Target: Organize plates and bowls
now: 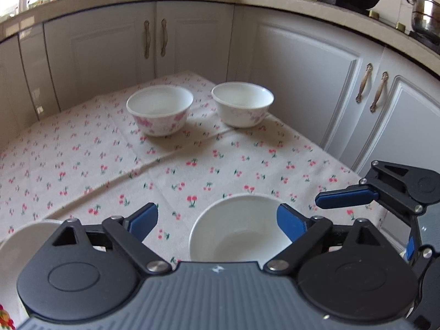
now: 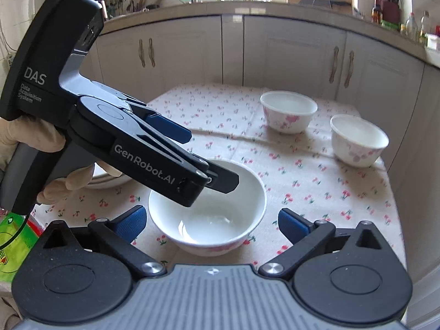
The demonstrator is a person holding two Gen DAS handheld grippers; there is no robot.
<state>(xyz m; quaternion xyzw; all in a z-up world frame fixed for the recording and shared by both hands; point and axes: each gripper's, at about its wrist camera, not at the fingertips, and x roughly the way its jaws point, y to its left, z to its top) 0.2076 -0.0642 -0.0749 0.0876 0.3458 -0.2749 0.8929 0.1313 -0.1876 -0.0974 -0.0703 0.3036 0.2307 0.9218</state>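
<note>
Left hand-held gripper (image 1: 217, 221): jaws wide, over near bowl (image 1: 239, 228).
Right hand-held gripper (image 2: 210, 221): jaws wide, empty, flanking near bowl.
Far bowls (image 1: 160, 110): two, well ahead on counter (image 1: 82, 170).

Near bowl (image 2: 209, 214) between the right gripper (image 2: 211, 220) fingers: glossy white glazed ceramic, smooth, pink floral print on the outer wall; two far bowls (image 1: 160, 110) (image 1: 242, 104) beyond the left gripper (image 1: 217, 220): same glossy glaze, same pink print; tablecloth (image 1: 110, 170): matt woven cloth, creased, cherry print; both grippers: matt black plastic bodies, smooth blue pads (image 1: 143, 221), bright metal rivets, ribbed grey plastic base; cabinet doors (image 1: 302, 77) ahead: smooth, satin sheen; pot (image 1: 426, 16) far right: polished metal.
</note>
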